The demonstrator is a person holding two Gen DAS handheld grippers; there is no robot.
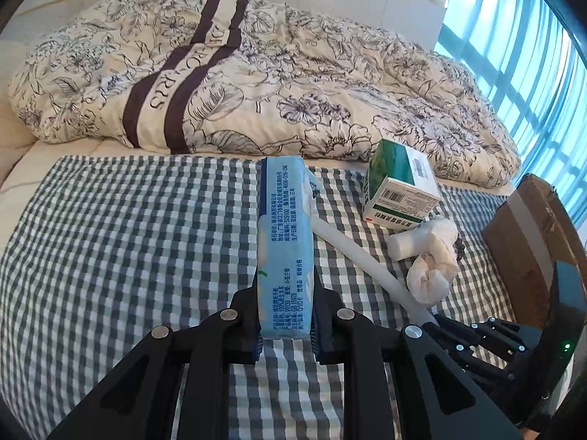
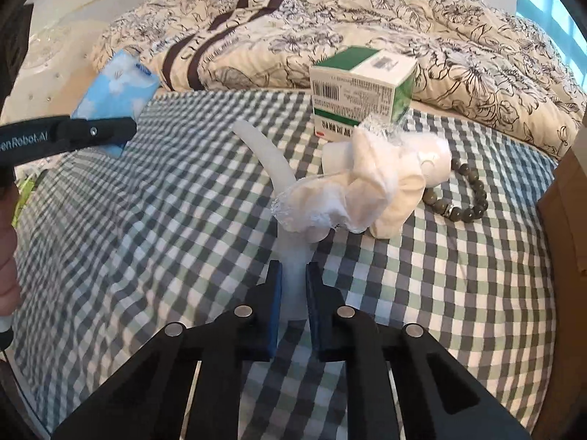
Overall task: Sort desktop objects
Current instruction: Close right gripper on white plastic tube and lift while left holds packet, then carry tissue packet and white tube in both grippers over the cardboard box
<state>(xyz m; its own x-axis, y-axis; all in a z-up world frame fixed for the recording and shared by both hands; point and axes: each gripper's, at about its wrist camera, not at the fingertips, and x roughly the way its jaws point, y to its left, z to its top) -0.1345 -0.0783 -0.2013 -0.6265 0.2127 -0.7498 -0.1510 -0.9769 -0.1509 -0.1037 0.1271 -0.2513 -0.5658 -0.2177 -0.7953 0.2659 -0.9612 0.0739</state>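
Observation:
My left gripper is shut on a blue tissue pack and holds it above the checkered cloth; the pack also shows in the right wrist view. My right gripper is shut on the near end of a long white translucent tube, which also shows in the left wrist view. A white scrunchie lies across the tube. Behind it are a white roll, a green and white medicine box and a dark bead bracelet.
A floral quilt lies bunched at the far side of the bed. A brown cardboard box stands at the right edge of the cloth. A window is at the far right.

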